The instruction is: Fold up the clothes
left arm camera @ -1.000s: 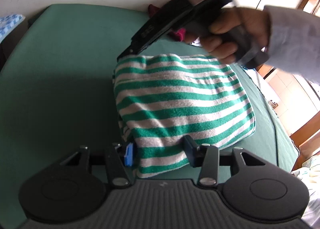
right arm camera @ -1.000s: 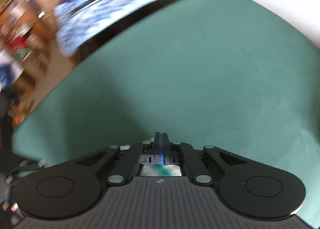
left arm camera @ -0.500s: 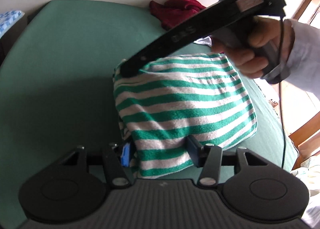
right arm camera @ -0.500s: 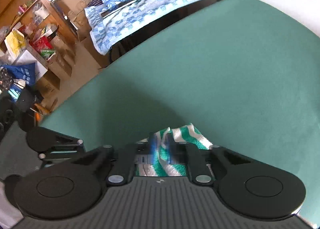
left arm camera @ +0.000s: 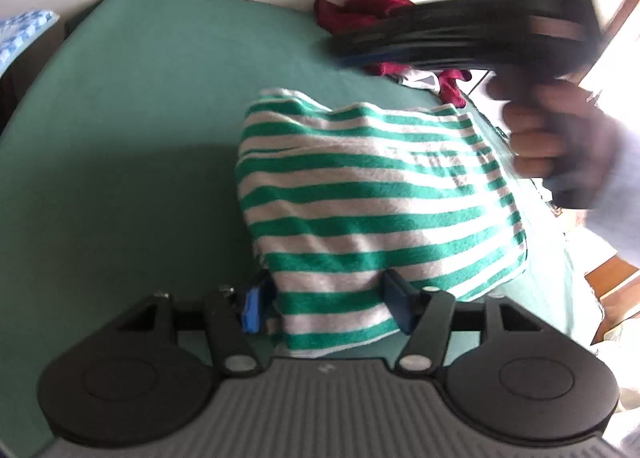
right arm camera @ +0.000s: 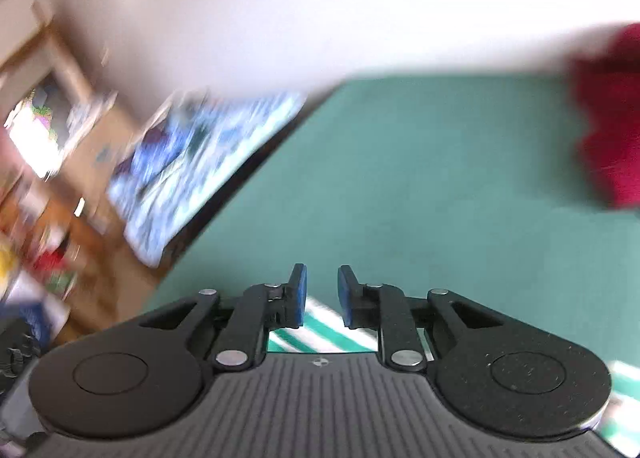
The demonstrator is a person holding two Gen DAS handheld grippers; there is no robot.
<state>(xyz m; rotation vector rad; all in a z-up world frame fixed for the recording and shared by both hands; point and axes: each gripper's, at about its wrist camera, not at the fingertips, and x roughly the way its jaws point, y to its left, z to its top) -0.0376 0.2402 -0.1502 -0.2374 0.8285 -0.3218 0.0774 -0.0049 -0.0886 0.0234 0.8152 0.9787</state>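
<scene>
Bed (left arm camera: 120, 129): a green sheet covered it; it carried everything.
Top (left arm camera: 372, 193): the green-and-white striped top lay on the bed as a compact folded block, layers showing at its left edge, one far corner puffed up.
Red pile (left arm camera: 360, 11): crumpled red clothes sat at the bed's far edge, well apart from the top.
Right tongs (left arm camera: 400, 47): they hovered above the top's far side, blurred; in my right wrist view (right arm camera: 322, 296) the jaws stood narrowly apart with nothing between them.
Left tongs (left arm camera: 324, 306): jaws wide, straddling the top's near edge without pinching it.
Risk: I judged that dragging either tongs across the loose layers could pull the fold open, and that the puffed corner could spring up if left unpressed.
</scene>
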